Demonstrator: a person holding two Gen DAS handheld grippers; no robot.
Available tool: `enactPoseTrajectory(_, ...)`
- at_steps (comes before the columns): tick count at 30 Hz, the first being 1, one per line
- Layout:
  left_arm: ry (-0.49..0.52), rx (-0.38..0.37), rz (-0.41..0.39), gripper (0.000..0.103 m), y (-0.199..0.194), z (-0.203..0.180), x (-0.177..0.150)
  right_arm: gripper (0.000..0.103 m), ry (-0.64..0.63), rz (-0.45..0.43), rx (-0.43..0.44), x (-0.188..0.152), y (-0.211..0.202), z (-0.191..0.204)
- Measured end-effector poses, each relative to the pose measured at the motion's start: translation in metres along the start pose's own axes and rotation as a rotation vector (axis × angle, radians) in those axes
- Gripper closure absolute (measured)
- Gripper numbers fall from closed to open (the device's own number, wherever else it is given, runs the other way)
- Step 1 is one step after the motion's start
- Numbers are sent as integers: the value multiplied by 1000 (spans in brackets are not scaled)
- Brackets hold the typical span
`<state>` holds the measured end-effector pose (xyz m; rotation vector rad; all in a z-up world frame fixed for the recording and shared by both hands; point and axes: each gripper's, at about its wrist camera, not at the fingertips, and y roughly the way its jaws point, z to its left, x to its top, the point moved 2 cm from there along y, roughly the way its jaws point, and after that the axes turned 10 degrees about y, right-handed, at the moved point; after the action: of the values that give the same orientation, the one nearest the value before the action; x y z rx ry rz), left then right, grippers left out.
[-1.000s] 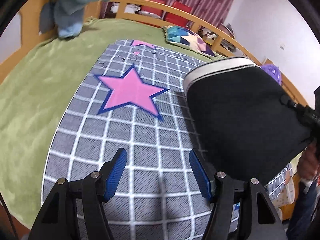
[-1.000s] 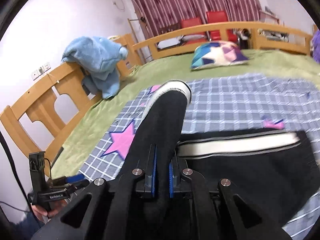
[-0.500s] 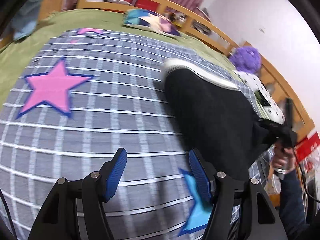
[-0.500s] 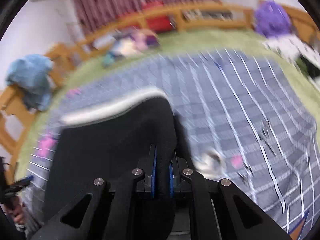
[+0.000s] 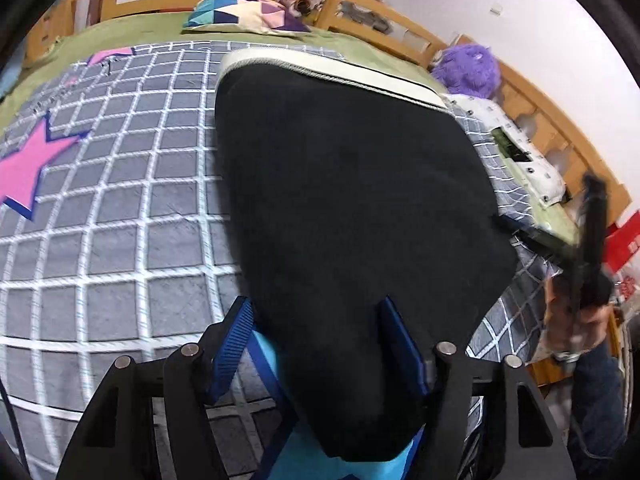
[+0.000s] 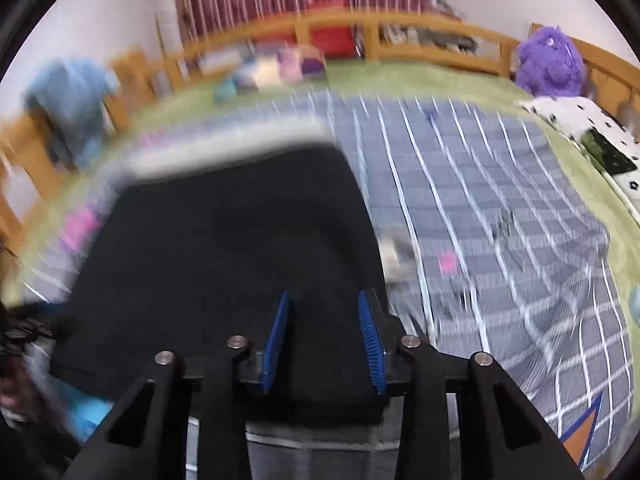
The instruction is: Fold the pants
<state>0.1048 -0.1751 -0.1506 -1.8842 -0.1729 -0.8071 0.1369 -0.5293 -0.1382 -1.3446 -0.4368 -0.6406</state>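
The black pants [image 5: 340, 180] lie folded flat on the grey checked blanket [image 5: 120, 200], white waistband [image 5: 340, 68] at the far end. My left gripper [image 5: 316, 320] hovers over their near corner, jaws wide and still opening a little; black cloth lies under and between the fingers, unpinched. In the right wrist view the pants [image 6: 224, 240] fill the left half. My right gripper [image 6: 324, 300] is over their near right edge with its jaws opening, the pads clear of the cloth. The right gripper [image 5: 592, 240] also shows blurred at the right of the left wrist view, in a hand.
The blanket [image 6: 500, 240] covers a green bed with a wooden rail [image 5: 380, 12] around it. A patterned pillow [image 5: 244, 12] lies at the far end. A purple plush [image 6: 548, 64] and a white spotted cloth [image 6: 592, 132] sit at the right, a blue plush [image 6: 68, 100] at the left.
The right gripper carried the pants leg over and down, then let go as its jaws parted. The left gripper swung right, from bare blanket to over the pants' near corner.
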Motion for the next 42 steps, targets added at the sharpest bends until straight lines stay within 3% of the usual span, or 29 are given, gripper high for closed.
enactPoseTrajectory(3,-34,-45,35,37,-6,10,9,63,-16,-13,10,-11,-2,-5)
enactPoseTrajectory(5,-30,-11,-9,39,-18,17,20,63,-19,34,1,-1,-10,-5)
enactPoseTrajectory(7,-3,37,-51,39,-24,22,32,60,-33,-16,-8,16,-26,-2)
enactPoseTrajectory(9,-25,31,-50,38,-22,31,47,37,-26,-51,23,32,-32,4)
enactPoseTrajectory(12,-140,-86,-40,37,-6,50,62,31,-14,-41,79,59,-11,10)
enactPoseTrajectory(16,-168,-73,16,37,29,63,62,32,-1,114,107,73,54,1)
enactPoseTrajectory(20,-119,-115,-22,37,52,65,58,32,52,234,277,80,81,-22)
enactPoseTrajectory(22,-111,-135,-32,39,57,64,62,32,67,267,325,80,87,-26)
enactPoseTrajectory(26,-125,-160,-43,54,64,61,66,31,95,284,372,75,91,-28)
enactPoseTrajectory(29,-140,-200,-47,68,61,64,70,37,126,317,441,68,100,-25)
enactPoseTrajectory(32,-223,-288,-29,76,51,76,82,53,158,321,417,74,91,-23)
enactPoseTrajectory(34,-196,-308,-19,78,39,75,97,62,203,310,396,85,77,-19)
enactPoseTrajectory(36,-132,-297,-42,78,13,77,110,70,223,269,386,91,52,-6)
enactPoseTrajectory(38,-88,-251,-64,78,-18,92,114,71,220,233,402,91,27,22)
enactPoseTrajectory(42,-70,-151,-88,78,-67,150,99,73,251,269,465,73,15,99)
